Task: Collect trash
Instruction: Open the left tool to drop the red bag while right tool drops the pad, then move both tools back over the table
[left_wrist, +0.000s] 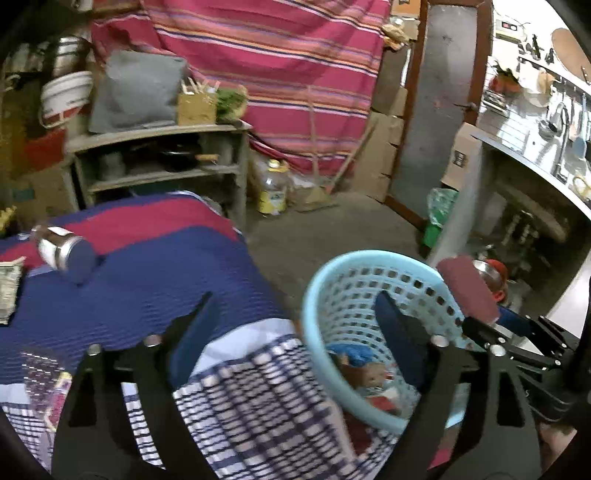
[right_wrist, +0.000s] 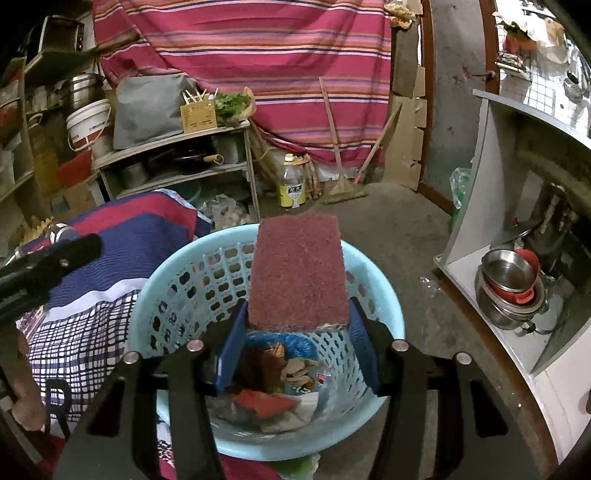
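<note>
A light blue perforated basket (right_wrist: 376, 291) holds several pieces of trash (right_wrist: 280, 387); it also shows in the left wrist view (left_wrist: 332, 280). My right gripper (right_wrist: 299, 321) is shut on a dark red scouring pad (right_wrist: 299, 273) and holds it over the basket's opening. The pad also shows in the left wrist view (left_wrist: 467, 288), above the basket's right rim. My left gripper (left_wrist: 299, 321) is open and empty, over the edge of the blue and red cloth-covered table (left_wrist: 155, 266), its right finger over the basket.
A steel flask (left_wrist: 64, 251) and a paper packet (left_wrist: 7, 288) lie on the cloth. A grey shelf unit (right_wrist: 177, 155), a yellow-labelled bottle (right_wrist: 291, 184) and brooms (right_wrist: 340, 184) stand behind. A white cabinet with steel bowls (right_wrist: 509, 284) stands at the right.
</note>
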